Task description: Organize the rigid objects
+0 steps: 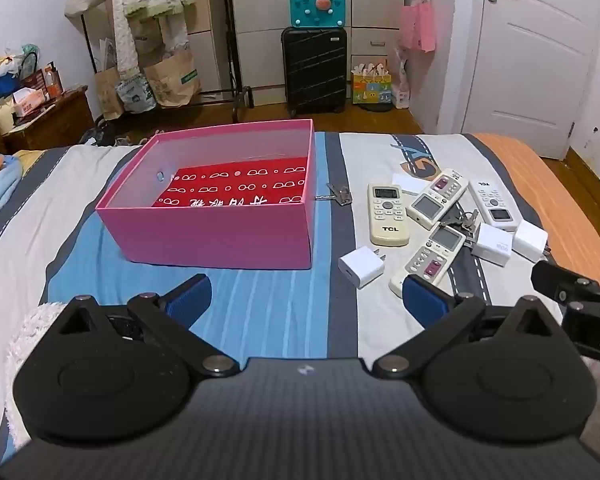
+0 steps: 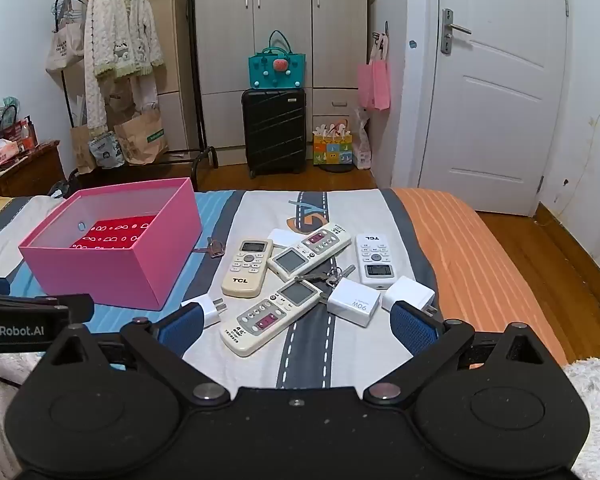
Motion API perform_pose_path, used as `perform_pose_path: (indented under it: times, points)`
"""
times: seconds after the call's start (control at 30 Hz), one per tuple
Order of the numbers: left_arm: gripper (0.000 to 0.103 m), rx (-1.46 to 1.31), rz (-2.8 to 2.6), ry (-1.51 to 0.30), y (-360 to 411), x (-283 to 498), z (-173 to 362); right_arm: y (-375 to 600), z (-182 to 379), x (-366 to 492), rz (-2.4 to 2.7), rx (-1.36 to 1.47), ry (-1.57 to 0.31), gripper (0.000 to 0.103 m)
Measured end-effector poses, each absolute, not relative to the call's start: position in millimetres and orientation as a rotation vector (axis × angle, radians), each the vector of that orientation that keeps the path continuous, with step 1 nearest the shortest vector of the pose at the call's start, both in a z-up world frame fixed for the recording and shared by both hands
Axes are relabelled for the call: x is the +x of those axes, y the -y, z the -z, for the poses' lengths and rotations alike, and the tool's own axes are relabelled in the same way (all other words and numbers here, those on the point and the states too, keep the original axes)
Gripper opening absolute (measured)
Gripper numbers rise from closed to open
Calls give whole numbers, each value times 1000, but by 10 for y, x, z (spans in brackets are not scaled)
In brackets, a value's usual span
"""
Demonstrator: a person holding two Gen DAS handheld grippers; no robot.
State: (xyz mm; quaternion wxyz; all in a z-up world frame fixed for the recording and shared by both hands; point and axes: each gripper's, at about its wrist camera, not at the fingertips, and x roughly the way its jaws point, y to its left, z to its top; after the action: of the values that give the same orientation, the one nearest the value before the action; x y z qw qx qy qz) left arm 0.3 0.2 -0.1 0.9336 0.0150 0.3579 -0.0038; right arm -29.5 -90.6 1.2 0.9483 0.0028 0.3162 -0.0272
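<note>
Just ahead of right gripper (image 2: pixel 296 328): remotes (image 2: pixel 270 316)

Open pink box (image 1: pixel 220 236) sitting upright on the bed; four remotes (image 2: pixel 247 268), three white chargers (image 2: pixel 354 302) and keys (image 2: pixel 332 274) lying clustered beside it.

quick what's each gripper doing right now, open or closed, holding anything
Left gripper: jaws wide open, holding nothing.
Right gripper: jaws wide open, holding nothing.
</note>
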Motion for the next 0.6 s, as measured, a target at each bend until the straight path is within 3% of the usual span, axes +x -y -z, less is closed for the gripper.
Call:
perform_pose_path:
  times: [0.6]
  points:
    - [103, 93, 2, -646, 92, -72, 71, 1072, 69, -284, 94, 70, -631, 101]
